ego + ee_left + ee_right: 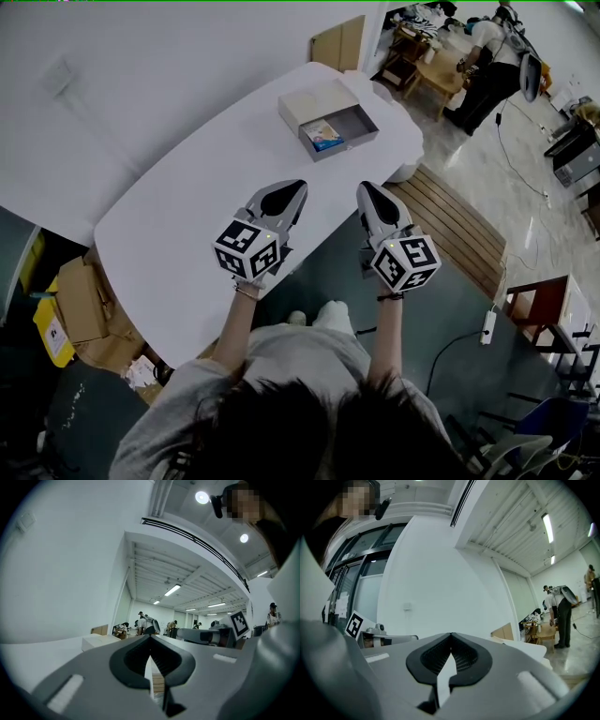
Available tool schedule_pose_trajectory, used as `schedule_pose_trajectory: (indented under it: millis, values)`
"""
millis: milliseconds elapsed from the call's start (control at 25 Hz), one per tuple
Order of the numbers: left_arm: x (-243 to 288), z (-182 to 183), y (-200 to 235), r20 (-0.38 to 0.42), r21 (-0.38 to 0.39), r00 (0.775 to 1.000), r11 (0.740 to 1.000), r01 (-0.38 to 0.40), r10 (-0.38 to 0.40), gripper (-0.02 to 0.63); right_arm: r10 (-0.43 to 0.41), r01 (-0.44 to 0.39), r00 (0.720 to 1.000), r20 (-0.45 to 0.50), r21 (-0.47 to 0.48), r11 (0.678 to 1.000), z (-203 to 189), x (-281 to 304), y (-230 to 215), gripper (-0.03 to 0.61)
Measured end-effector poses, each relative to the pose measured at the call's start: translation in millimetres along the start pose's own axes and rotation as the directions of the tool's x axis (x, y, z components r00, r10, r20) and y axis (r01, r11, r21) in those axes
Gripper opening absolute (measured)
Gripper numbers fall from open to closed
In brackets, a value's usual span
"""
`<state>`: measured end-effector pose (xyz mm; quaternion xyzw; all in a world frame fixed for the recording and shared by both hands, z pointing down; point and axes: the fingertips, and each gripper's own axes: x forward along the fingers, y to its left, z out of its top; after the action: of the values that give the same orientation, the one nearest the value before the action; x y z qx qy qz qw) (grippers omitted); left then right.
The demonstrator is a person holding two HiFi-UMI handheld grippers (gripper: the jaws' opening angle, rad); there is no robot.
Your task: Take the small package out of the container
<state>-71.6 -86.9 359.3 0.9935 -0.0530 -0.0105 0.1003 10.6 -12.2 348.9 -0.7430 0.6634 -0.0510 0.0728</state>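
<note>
Head view is showing a white bench [178,220] with a grey box [314,101] sitting toward its far end, its drawer standing open and the small package [322,136] lying inside, untouched. The person is holding the left tongs [298,187] and right tongs [364,187] side by side over the near edge, well short of the box. Both are clenched tip to tip on nothing (each gripper view is confirming it). The reach is not yet begun, I'd judge. Next, one pair needs carrying forward, opening, and lowering over the package.
</note>
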Motion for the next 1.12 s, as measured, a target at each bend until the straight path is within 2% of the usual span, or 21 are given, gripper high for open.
schedule_pose_trajectory:
  millis: [240,600,800,1120]
  values:
    - [22.5,-4.9,21.2,-0.003,-0.031,0.998,0.998,-0.062,0.062,-0.011,0.018,-0.018,1.0,0.002,0.041,0.999,0.6,24.0,-34.0,0.012]
    - [92.0,0.0,31.3,0.01,-0.052,0.988,0.987,-0.15,0.151,-0.011,0.131,-0.129,0.991,-0.04,0.035,0.991,21.2,63.4,-93.4,0.012]
    - [122.7,-16.4,27.6,-0.025,-0.068,0.981,0.979,-0.192,0.191,-0.011,0.209,-0.205,0.975,-0.078,0.056,0.977,18.0,79.8,-117.2,0.012]
    - [146.4,-31.1,29.0,-0.033,-0.093,0.954,0.949,-0.3,0.298,-0.011,0.325,-0.314,0.938,-0.118,0.104,0.944,11.0,94.5,-144.0,0.012]
